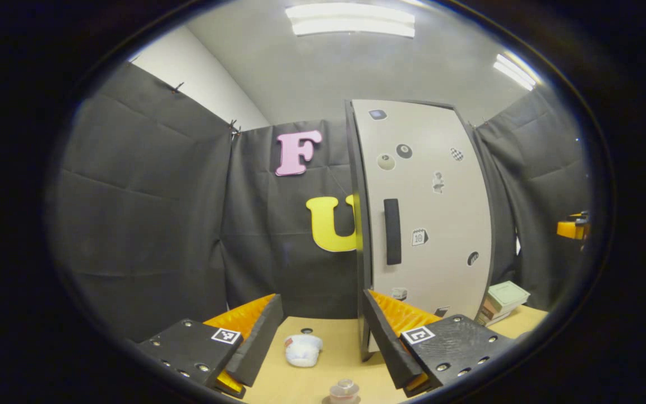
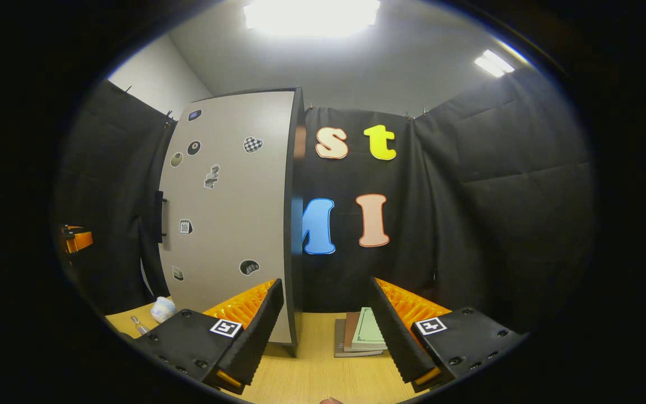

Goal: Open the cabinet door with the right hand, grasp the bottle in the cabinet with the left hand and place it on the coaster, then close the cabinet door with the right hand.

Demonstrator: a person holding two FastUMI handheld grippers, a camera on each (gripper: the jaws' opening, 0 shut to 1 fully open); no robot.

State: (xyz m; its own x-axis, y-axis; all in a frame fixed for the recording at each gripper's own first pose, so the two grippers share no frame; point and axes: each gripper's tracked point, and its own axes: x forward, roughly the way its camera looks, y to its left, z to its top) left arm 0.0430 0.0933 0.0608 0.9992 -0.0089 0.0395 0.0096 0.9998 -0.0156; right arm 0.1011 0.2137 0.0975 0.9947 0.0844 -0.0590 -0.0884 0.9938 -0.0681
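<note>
On the pale wooden table [image 1: 323, 381] stands a tall grey cabinet [image 1: 429, 213] with its sticker-dotted door [image 2: 227, 213] closed, black handle [image 1: 392, 231] untouched. The left gripper [image 1: 323, 342] and right gripper [image 2: 326, 331] both hover with fingers spread, holding nothing. A small clear bottle's cap [image 1: 344, 389] shows at the table's near edge, with a crumpled white object [image 1: 303, 349] beyond it and stacked books [image 2: 359, 336] beside the cabinet.
</note>
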